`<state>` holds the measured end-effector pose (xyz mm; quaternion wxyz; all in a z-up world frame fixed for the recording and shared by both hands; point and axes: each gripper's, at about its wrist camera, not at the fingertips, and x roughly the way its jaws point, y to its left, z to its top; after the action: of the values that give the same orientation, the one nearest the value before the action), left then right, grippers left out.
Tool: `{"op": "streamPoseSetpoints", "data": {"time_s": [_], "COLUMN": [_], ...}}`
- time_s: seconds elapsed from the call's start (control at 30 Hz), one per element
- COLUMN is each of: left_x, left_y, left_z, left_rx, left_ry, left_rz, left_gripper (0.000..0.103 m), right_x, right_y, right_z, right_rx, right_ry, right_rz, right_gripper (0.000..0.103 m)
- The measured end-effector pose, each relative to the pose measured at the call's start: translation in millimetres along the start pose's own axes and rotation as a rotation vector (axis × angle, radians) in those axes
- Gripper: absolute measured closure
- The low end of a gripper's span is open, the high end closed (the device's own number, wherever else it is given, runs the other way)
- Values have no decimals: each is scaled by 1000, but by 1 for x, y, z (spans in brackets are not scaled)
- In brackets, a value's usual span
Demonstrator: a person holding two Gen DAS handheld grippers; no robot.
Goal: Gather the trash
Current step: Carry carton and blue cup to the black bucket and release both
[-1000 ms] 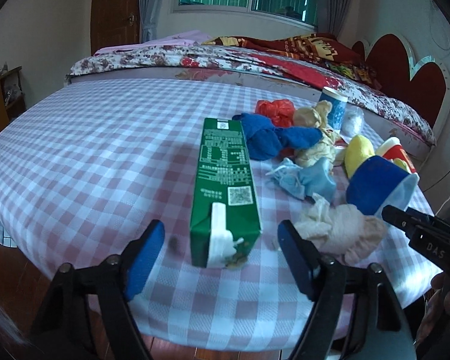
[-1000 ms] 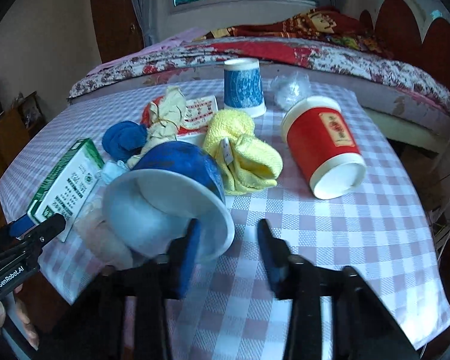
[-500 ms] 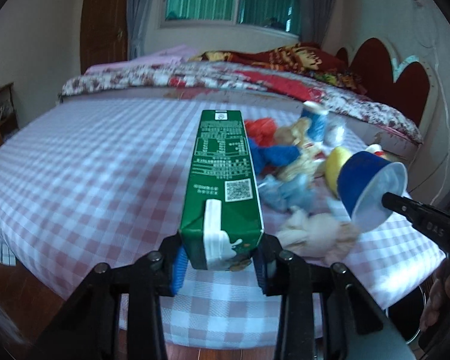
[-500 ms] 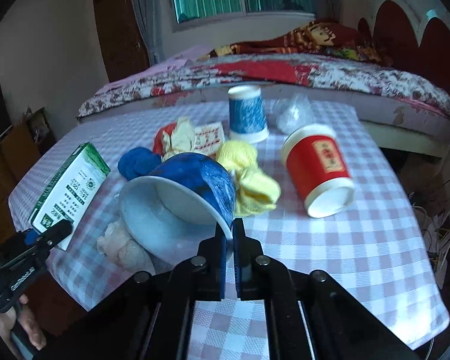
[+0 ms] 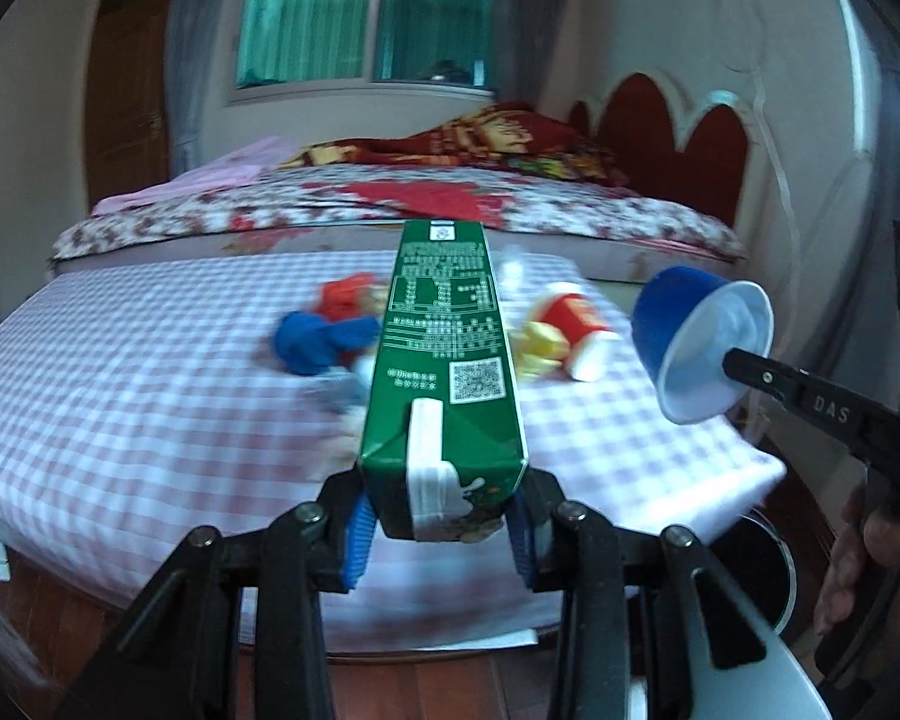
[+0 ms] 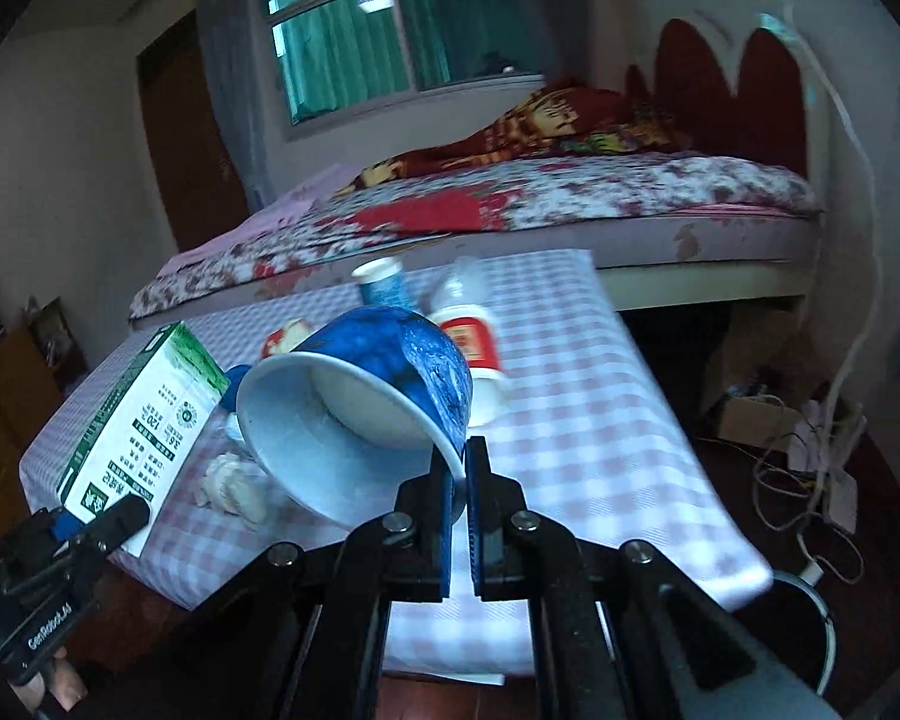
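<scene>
- My left hand-held gripper (image 5: 441, 531) is pinching the green carton (image 5: 444, 372) by its bottom end only. The carton sticks out forward, off the surface (image 5: 120, 372), above its near edge. With that much length out front, it could pivot down between the pads or slide out if I swing it quickly.
- My right hand-held gripper (image 6: 463, 501) is pressed together on the thin rim of the blue paper cup (image 6: 369, 393), which hangs clear of the surface near its near right corner. The rim looks soft; a jolt could crease it and let the cup slip.
- The cup's mouth tilts towards me and down. I cannot tell whether anything is left inside, but if so it could drip onto the checked cloth.
- Both loads sit close together, so the carton's far end could knock the cup if my hands converge.
- A dark round bin (image 6: 810, 624) seems to stand below the near right corner. Most of it is hidden, so I could release too early and miss.
- The red cup (image 5: 576, 330), blue rag (image 5: 318, 339) and crumpled tissue (image 6: 231, 483) lie uncollected mid-surface.
</scene>
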<state>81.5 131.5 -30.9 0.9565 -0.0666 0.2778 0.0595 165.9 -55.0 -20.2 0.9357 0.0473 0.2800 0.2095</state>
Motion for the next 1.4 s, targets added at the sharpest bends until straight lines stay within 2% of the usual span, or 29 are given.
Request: {"op": "streamPoseSetpoints", "data": {"time_s": [0.33, 0.7, 0.9, 1.23, 1.3, 1.33, 1.4], "left_x": [-3, 6, 22, 77, 83, 90, 97], "left_y": [-88, -197, -237, -264, -268, -271, -274], "left_z": [-17, -57, -84, -113, -115, -116, -121], "left_rx": [133, 288, 340, 326, 321, 321, 316], "left_ry": [32, 137, 230, 387, 413, 442, 478], "left_rz": [-188, -395, -452, -436, -451, -466, -442], "left_gripper": [65, 65, 65, 65, 64, 62, 31], "right_x": [-69, -110, -106, -58, -45, -37, -20], "right_y": [-92, -192, -227, -269, -275, -278, -291], "right_z": [-32, -86, -112, -137, -140, -143, -154], "right_rx": [125, 258, 298, 294, 282, 269, 284], "right_ry": [-28, 45, 116, 251, 274, 294, 364], "right_rz": [-159, -328, -363, -342, -341, -353, -400], "right_gripper": [99, 99, 98, 98, 98, 96, 46]}}
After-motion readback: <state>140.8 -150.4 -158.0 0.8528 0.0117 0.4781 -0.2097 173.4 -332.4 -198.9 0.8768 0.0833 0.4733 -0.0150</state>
